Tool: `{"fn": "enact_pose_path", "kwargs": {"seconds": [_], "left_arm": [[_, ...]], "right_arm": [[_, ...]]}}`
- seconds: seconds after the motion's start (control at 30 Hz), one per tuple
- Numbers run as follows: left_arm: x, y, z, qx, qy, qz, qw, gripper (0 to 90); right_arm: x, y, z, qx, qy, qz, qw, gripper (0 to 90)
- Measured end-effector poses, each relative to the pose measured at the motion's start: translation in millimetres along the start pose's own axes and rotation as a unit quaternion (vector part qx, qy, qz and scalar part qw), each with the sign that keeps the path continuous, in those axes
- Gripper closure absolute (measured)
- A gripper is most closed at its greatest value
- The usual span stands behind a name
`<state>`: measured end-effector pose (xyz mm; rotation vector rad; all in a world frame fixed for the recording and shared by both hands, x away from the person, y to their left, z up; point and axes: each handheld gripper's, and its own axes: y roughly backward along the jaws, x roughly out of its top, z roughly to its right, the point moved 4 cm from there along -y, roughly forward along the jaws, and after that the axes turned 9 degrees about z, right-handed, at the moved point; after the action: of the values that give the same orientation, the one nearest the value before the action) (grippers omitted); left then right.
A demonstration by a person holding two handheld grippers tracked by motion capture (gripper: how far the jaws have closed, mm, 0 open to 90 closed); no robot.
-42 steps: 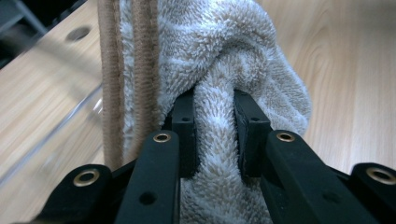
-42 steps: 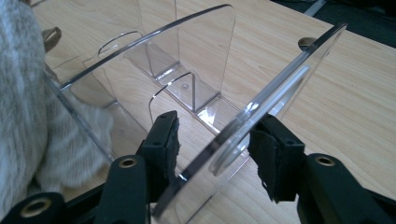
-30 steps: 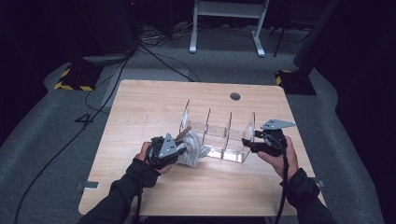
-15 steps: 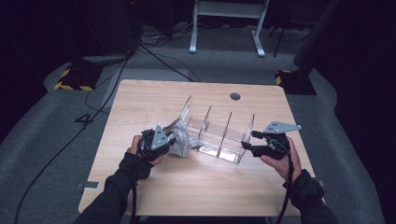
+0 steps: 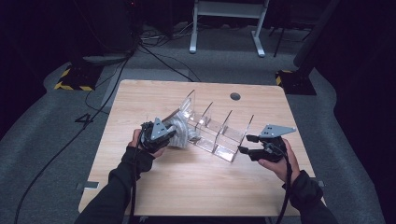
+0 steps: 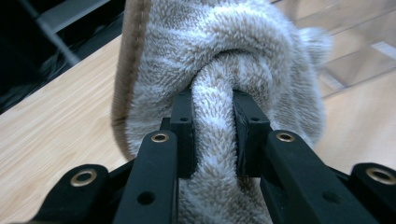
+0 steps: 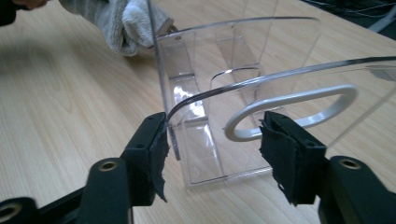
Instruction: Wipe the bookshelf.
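A clear acrylic organizer (image 5: 212, 130) with upright dividers stands near the middle of the wooden desk (image 5: 196, 186). At its left end, the left gripper (image 6: 212, 109) has its fingers clamped tight on a fluffy grey-beige towel (image 6: 243, 56). The right gripper (image 7: 212, 140) has fingers partly open, closing around the organizer's end wall, pads not pressing.

A dark lab: lone wooden table (image 5: 154, 98), floor cables (image 5: 154, 46), hazard-striped tape (image 5: 70, 86).

Clear divider rack blocks the middle

The clear acrylic divider rack (image 5: 215, 130) stands between my grippers; bare wooden surface (image 5: 205, 182) lies open on my near side.
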<state>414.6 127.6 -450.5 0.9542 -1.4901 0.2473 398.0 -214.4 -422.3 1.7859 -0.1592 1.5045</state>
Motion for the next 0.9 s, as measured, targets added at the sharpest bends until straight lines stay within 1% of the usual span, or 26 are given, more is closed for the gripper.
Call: {"fn": "enact_pose_path", "kwargs": {"seconds": [0.03, 0.07, 0.1, 0.13, 0.17, 0.2, 0.23, 0.27, 0.3, 0.33, 0.37, 0.4, 0.43, 0.47, 0.5, 0.53, 0.57, 0.6, 0.63, 0.7, 0.73, 0.77, 0.8, 0.83, 0.87, 0.9], "left_arm": [[4.3, 3.1, 8.6, -0.017, -0.003, 0.009, 0.9998, 73.6], [9.1, 4.8, 18.3, -0.029, -0.008, 0.015, 0.9994, 73.6], [13.6, 5.1, 26.3, -0.043, -0.012, 0.024, 0.9987, 73.6], [17.2, 4.8, 32.8, -0.053, -0.012, 0.03, 0.998, 73.6], [22.6, 4.1, 41.1, -0.064, -0.017, 0.037, 0.9971, 73.6], [29.6, 2.4, 51.8, -0.082, -0.02, 0.045, 0.9954, 73.6], [35.3, 0.9, 60.0, -0.095, -0.024, 0.053, 0.9938, 73.6], [39.7, -0.3, 66.2, -0.104, -0.027, 0.058, 0.9925, 73.6], [45.6, -2.5, 74.0, -0.115, -0.032, 0.065, 0.9907, 73.6], [55.1, -7.2, 86.9, -0.132, -0.042, 0.075, 0.9875, 73.5], [61.0, -11.5, 95.5, -0.143, -0.046, 0.08, 0.9854, 73.5], [61.0, -11.5, 95.5, -0.143, -0.046, 0.08, 0.9854, 73.5], [67.7, -18.8, 106.6, -0.159, -0.054, 0.083, 0.9824, 73.5], [67.7, -18.8, 106.6, -0.159, -0.054, 0.083, 0.9824, 73.5], [74.1, -30.2, 120.4, -0.172, -0.058, 0.086, 0.9796, 73.4], [74.1, -30.2, 120.4, -0.172, -0.058, 0.086, 0.9796, 73.5], [76.4, -36.0, 126.1, -0.178, -0.06, 0.086, 0.9783, 73.5], [78.1, -48.3, 135.9, -0.186, -0.068, 0.083, 0.9767, 73.4], [77.2, -53.1, 139.4, -0.189, -0.066, 0.08, 0.9765, 73.3], [72.2, -65.1, 144.8, -0.186, -0.075, 0.065, 0.9775, 73.3], [68.8, -70.0, 145.4, -0.185, -0.076, 0.058, 0.9781, 73.4], [64.3, -75.3, 144.7, -0.183, -0.073, 0.05, 0.9791, 73.4], [64.3, -75.3, 144.7, -0.183, -0.073, 0.05, 0.9791, 73.4], [59.3, -79.4, 143.3, -0.176, -0.073, 0.039, 0.9809, 73.4], [54.8, -81.9, 140.7, -0.168, -0.078, 0.028, 0.9823, 73.4], [51.0, -83.5, 138.6, -0.166, -0.077, 0.02, 0.9829, 73.4]], "right_arm": [[-1.1, -1.8, -0.6, 0.001, 0.002, -0.003, 1.0, 44.2], [-1.9, -3.5, -0.9, 0.003, 0.003, -0.005, 1.0, 46.1], [-2.1, -4.1, -1.4, 0.009, 0.004, -0.005, 0.9999, 46.5], [-1.9, -3.6, -1.0, 0.006, 0.006, -0.005, 1.0, 47.1], [-1.6, -2.8, -0.6, 0.006, 0.006, -0.004, 1.0, 46.9], [-1.3, -1.2, 0.0, 0.007, 0.006, -0.004, 1.0, 47.3], [-0.5, 2.2, 1.1, 0.008, 0.008, 0.0, 0.9999, 47.0], [0.4, 5.4, 2.1, 0.009, 0.004, 0.005, 0.9999, 46.9], [1.8, 11.6, 4.2, 0.007, 0.005, 0.012, 0.9999, 49.7], [2.2, 15.0, 6.4, 0.0, 0.006, 0.015, 0.9999, 50.0], [2.2, 17.4, 7.9, -0.002, 0.002, 0.017, 0.9999, 50.0], [2.0, 21.5, 10.3, -0.004, -0.001, 0.022, 0.9998, 50.2], [1.8, 24.2, 12.9, -0.014, -0.001, 0.025, 0.9996, 50.7], [1.4, 25.5, 15.3, -0.024, -0.001, 0.026, 0.9994, 51.6], [0.2, 26.5, 19.3, -0.037, -0.007, 0.026, 0.999, 52.0], [0.2, 26.5, 19.3, -0.037, -0.007, 0.026, 0.999, 52.0], [-0.9, 26.3, 22.0, -0.041, -0.013, 0.027, 0.9987, 52.0], [-3.3, 23.9, 26.2, -0.053, -0.018, 0.029, 0.998, 52.0], [-4.4, 22.3, 27.5, -0.055, -0.019, 0.029, 0.9979, 51.8], [-5.7, 20.1, 28.4, -0.051, -0.018, 0.034, 0.998, 51.4], [-6.3, 19.3, 29.1, -0.056, -0.017, 0.032, 0.9978, 51.5], [-6.8, 18.0, 29.2, -0.055, -0.02, 0.031, 0.9978, 51.4], [-6.8, 18.0, 29.2, -0.055, -0.02, 0.031, 0.9978, 51.4], [-7.3, 16.8, 28.5, -0.051, -0.019, 0.03, 0.9981, 51.4], [-7.6, 15.7, 27.7, -0.052, -0.015, 0.028, 0.9981, 51.4], [-7.5, 15.0, 26.9, -0.051, -0.014, 0.027, 0.9983, 51.4]]}}
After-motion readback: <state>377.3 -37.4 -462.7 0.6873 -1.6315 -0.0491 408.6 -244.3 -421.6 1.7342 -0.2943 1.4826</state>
